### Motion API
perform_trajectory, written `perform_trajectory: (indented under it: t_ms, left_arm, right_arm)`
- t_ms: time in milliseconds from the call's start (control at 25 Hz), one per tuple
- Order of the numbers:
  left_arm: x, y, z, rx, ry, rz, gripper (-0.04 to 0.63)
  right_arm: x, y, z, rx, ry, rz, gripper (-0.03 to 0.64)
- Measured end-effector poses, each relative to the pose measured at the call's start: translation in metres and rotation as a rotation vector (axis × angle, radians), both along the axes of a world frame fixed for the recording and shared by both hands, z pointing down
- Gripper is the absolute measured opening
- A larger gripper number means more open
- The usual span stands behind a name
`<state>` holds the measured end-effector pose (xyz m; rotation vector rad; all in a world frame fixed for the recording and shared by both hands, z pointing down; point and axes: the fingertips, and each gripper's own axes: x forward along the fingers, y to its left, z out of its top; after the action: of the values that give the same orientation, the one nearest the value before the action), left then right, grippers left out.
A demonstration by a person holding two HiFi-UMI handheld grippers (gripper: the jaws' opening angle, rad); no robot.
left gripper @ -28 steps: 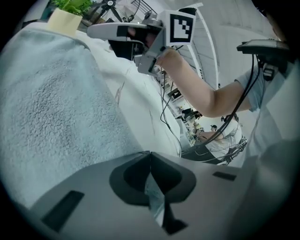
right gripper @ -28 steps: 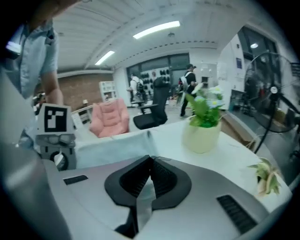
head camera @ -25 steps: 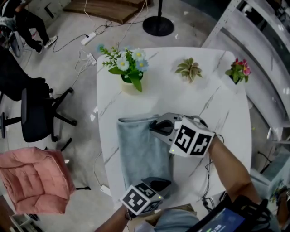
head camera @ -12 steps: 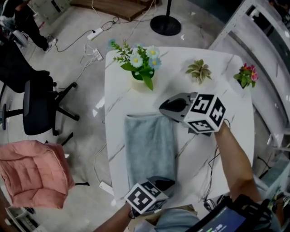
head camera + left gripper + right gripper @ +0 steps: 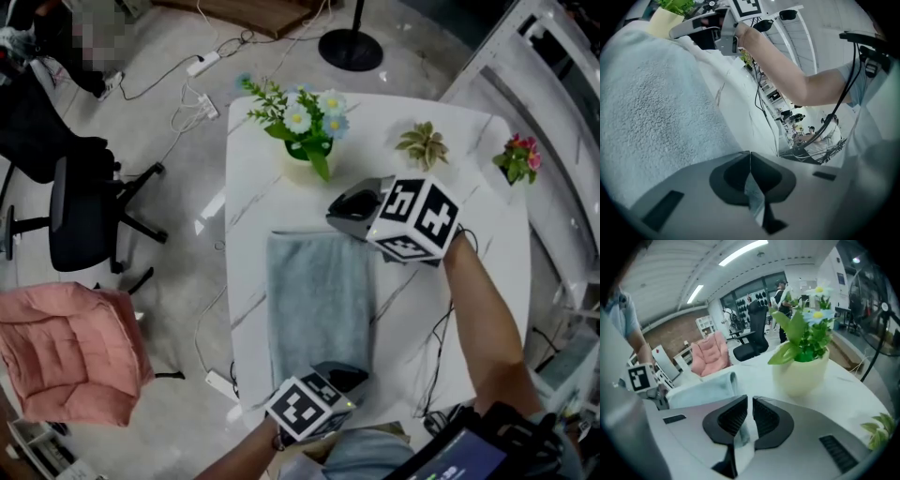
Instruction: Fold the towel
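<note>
A grey-blue towel [image 5: 319, 300] lies flat and lengthwise on the white marble table [image 5: 469, 309]. My left gripper [image 5: 349, 375] sits at the towel's near right corner, shut, with a sliver of cloth pinched between its jaws; in the left gripper view [image 5: 750, 154] the towel [image 5: 656, 103] stretches away from it. My right gripper [image 5: 336, 214] is at the towel's far right corner. In the right gripper view [image 5: 750, 399] its jaws are opening by a narrow crack with a strip of towel [image 5: 705, 387] still between them.
A pale pot of blue and white flowers [image 5: 309, 141] stands just beyond the towel. A small succulent [image 5: 422, 145] and a pink-flowered plant [image 5: 520, 155] stand at the table's far right. Left of the table are an office chair [image 5: 75, 225], a pink cushion [image 5: 66, 352] and floor cables.
My right gripper has moved from over the towel's far edge outward to its far right corner. The left gripper has stayed put.
</note>
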<state>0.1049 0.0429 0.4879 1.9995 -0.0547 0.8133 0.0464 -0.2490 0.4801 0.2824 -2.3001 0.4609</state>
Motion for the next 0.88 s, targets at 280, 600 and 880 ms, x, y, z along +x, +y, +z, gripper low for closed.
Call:
perform_trajectory:
  t_ms: [280,600,880]
  left_arm:
    - [-0.048,-0.019,-0.020,0.065,-0.051,-0.137,0.011]
    - [-0.085,-0.047,-0.002,0.055,-0.151,-0.290,0.011]
    - [-0.086,-0.055,0.015,-0.035,-0.132,-0.347,0.008]
  right_arm:
    - [0.008,0.037,0.020,-0.157,0.121,-0.143,0.247]
    - [0.007,0.040,0.031,-0.276,0.170,-0.143,0.222]
    - [-0.006,0.050,0.017,-0.234,0.146,-0.212,0.064]
